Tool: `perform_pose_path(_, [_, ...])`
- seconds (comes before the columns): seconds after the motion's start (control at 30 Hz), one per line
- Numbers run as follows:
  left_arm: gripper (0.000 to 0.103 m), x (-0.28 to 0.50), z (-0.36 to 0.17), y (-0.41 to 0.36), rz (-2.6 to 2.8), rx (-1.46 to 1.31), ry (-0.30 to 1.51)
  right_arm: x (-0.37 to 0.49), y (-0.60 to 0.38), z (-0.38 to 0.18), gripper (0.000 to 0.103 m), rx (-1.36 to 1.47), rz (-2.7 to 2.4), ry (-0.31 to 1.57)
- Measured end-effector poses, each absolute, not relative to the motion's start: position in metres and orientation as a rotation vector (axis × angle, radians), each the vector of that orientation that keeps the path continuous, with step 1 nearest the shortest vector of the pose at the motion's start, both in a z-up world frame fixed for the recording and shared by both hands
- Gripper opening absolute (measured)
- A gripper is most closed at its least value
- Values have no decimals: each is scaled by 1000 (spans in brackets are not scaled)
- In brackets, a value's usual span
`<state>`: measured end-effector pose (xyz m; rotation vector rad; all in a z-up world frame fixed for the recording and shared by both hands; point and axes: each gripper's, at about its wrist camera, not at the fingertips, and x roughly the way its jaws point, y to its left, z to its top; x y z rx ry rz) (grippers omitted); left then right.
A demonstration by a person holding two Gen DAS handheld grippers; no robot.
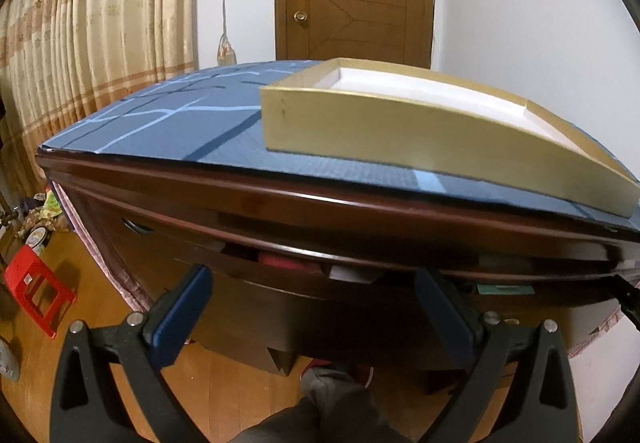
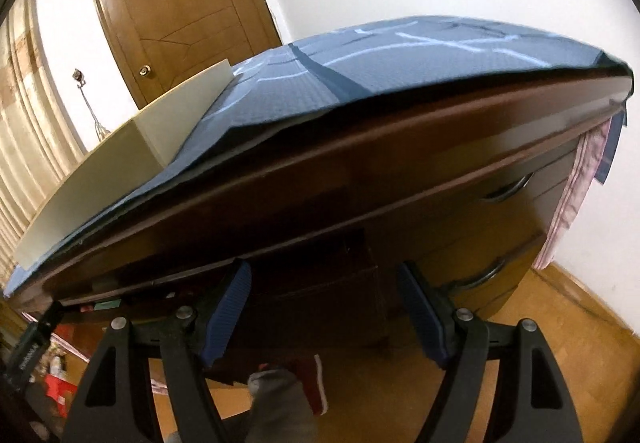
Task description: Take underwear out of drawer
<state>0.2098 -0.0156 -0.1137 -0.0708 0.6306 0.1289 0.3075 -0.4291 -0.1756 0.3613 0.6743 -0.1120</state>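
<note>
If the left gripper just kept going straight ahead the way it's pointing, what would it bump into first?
Most likely the dark wooden drawer front of the dresser, just under the slightly open gap; depth is hard to judge. The left gripper is open and holds nothing.

Glossy dark wooden dresser [image 1: 280,203] under woven cloth [image 1: 200,123] (matt, blue).

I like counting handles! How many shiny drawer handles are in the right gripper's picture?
2. One handle on the upper drawer at the right, another lower down below it. Others may be hidden.
</note>
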Motion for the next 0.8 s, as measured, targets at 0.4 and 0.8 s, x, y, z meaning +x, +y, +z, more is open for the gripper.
perform_pose_path(0.4, [103,221,-122,-16,153,-61,662,314,-423,-170,77,290,-100,755])
perform_pose_path(0.8, [103,219,-123,-17,142,-35,658,307,-411,-163,77,220,-116,767])
